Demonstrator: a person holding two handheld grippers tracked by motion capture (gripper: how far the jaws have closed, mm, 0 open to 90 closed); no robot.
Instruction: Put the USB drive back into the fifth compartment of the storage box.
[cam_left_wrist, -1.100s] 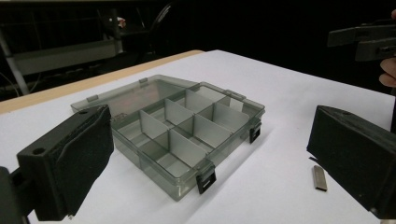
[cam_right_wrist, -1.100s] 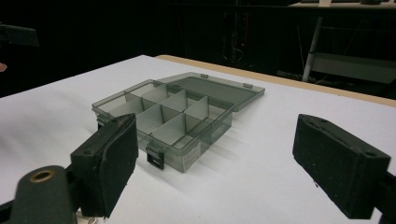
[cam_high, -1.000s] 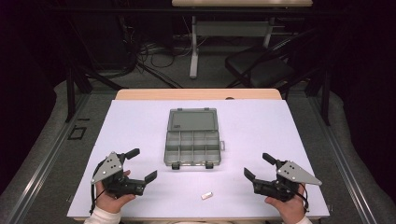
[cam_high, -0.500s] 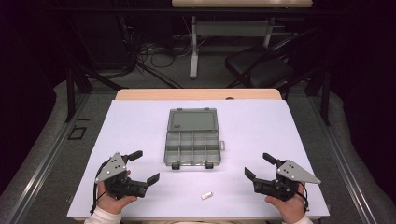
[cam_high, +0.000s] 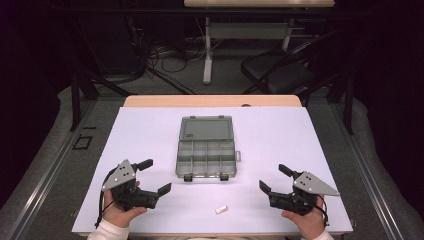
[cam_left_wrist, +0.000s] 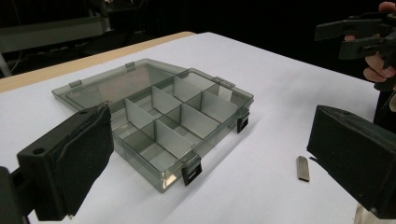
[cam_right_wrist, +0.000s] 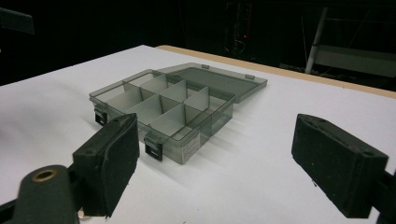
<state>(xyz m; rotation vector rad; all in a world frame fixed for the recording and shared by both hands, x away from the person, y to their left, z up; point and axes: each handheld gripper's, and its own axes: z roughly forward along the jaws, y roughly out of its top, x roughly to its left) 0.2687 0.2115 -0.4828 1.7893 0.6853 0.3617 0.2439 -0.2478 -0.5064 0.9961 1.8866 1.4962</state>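
The step in hand is judged to be the pick-up of the small flat grey metal strip (cam_high: 221, 210) lying on the white table covering (cam_high: 280, 135), probably for placing in the open smoke-grey translucent plastic compartment box (cam_high: 206, 154). For a clean pick, the strip is best approached low and squarely, with one pad set on each long edge, since so thin a piece is likely to slide on the smooth sheet if only one pad meets it.

The left gripper (cam_high: 154, 176) is held with its jaws spread wide and nothing between them; the right gripper (cam_high: 274, 178) is likewise spread and empty. The strip lies between the two grippers, near the table's front edge, apart from both and just in front of the box's latched side. In the left gripper view the strip (cam_left_wrist: 303, 168) is seen beside the right-hand jaw, clear of the box (cam_left_wrist: 159, 116).
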